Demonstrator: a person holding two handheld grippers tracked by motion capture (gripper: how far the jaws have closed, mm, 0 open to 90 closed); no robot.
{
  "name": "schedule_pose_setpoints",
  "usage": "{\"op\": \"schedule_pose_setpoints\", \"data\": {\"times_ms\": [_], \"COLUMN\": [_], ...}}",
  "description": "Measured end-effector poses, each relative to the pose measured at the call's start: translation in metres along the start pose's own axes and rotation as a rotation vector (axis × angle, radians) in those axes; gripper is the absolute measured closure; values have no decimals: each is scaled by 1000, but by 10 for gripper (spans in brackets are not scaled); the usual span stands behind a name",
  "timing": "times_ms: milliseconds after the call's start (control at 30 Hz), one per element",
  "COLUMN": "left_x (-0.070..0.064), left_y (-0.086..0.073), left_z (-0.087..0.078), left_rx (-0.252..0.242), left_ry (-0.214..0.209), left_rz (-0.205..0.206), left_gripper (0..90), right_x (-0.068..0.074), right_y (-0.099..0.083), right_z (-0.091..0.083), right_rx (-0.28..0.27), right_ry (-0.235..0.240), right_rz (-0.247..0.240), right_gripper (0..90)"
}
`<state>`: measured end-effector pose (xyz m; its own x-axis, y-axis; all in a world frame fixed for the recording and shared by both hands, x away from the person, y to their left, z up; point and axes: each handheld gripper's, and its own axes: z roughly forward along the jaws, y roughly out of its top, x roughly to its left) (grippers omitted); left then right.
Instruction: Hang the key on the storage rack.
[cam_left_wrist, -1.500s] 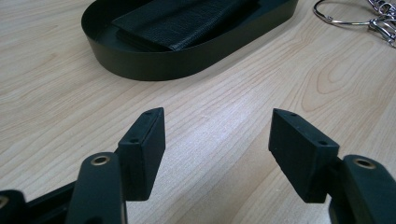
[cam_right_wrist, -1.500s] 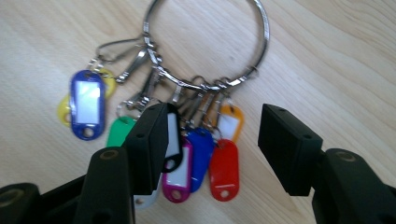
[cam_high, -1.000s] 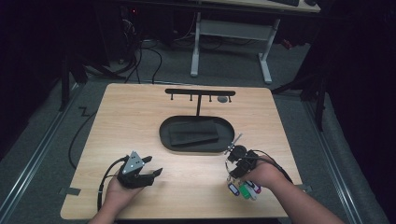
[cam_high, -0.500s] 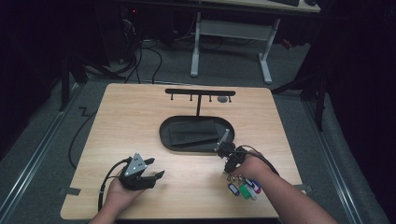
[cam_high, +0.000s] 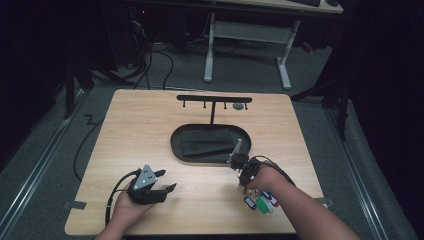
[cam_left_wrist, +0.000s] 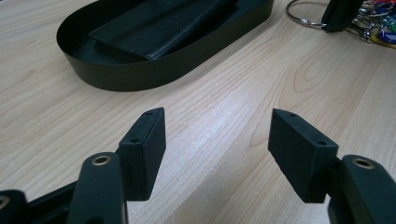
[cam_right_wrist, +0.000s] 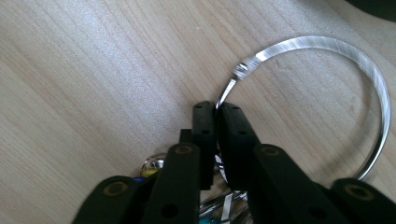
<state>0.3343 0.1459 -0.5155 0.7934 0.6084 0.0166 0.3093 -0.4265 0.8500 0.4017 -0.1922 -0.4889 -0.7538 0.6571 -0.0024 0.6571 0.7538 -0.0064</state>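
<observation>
A large metal key ring (cam_right_wrist: 327, 44) lies on the wooden table, carrying keys and coloured tags (cam_high: 257, 202). My right gripper (cam_right_wrist: 217, 109) is shut on the ring's wire beside its clasp, and it sits (cam_high: 244, 179) just off the near right end of the black oval tray (cam_high: 175, 145). My left gripper (cam_left_wrist: 217, 140) is open over bare wood with nothing between its jaws, at the table's near left (cam_high: 167, 192). From the left gripper view, the tray (cam_left_wrist: 140, 74) lies ahead, with the ring (cam_left_wrist: 303, 18) at upper right.
A flat black folded item (cam_left_wrist: 163, 23) lies inside the tray. Behind the tray stands a black T-shaped rack (cam_high: 214, 98) with several hooks and a small grey thing (cam_high: 239, 106) under its right end. A cable (cam_high: 117, 187) trails from the left gripper.
My right gripper has shifted a little left, toward the tray's end, still pinching the ring. The left gripper has stayed where it was.
</observation>
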Motion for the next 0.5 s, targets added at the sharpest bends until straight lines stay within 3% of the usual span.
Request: {"op": "schedule_pose_setpoints", "data": {"times_ms": [133, 300, 500], "left_x": [0, 1, -1], "left_y": [0, 0, 0], "left_z": [0, -1, 1], "left_rx": [0, 1, 9], "left_ry": [3, 7, -1], "left_rz": [5, 5, 19], "left_gripper": [373, 374, 385], "right_x": [1, 6, 12], "right_y": [-1, -2, -8], "right_z": [0, -1, -27], "right_rx": [0, 9, -1], "right_ry": [2, -27, -43], "right_rz": [-1, -56, -103], "right_gripper": [865, 866, 867]}}
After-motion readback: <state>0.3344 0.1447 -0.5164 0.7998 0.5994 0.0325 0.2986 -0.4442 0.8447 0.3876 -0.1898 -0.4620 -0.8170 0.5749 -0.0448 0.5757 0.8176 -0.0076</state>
